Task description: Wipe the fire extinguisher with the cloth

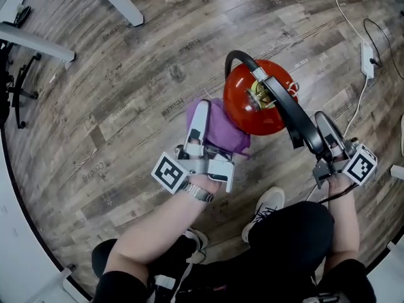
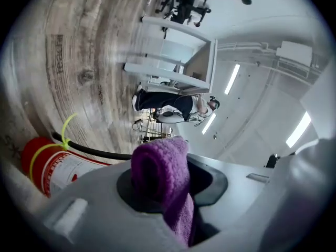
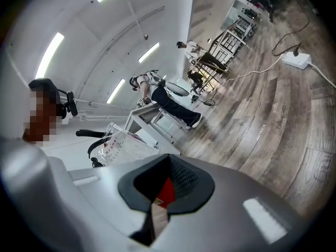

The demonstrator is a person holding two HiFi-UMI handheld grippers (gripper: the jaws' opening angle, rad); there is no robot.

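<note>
In the head view the fire extinguisher (image 1: 252,109) is seen from above. It stands upright on the wooden floor (image 1: 126,74), so its long axis runs up toward the camera. The purple cloth (image 1: 221,131) is pinched in the left hand-held gripper (image 1: 203,115) and lies just beside the red body's left flank; contact cannot be told. This hand-held gripper is judged the nearer one for wiping, with the body lying to its right. The black hose (image 1: 284,103) arches over the top toward the right hand-held gripper (image 1: 331,137). Whether the hose end is caught there cannot be told. The hose is judged to stand in the way of a pass over the top. A power strip (image 1: 367,59) lies well apart.

In the left gripper view a fold of cloth is clamped between the jaws. The labelled red body is seen at lower left, off to one side, with a yellow tie (image 2: 65,135) on it.

In the right gripper view the jaws are pressed together, and only a red sliver shows in the gap.
</note>
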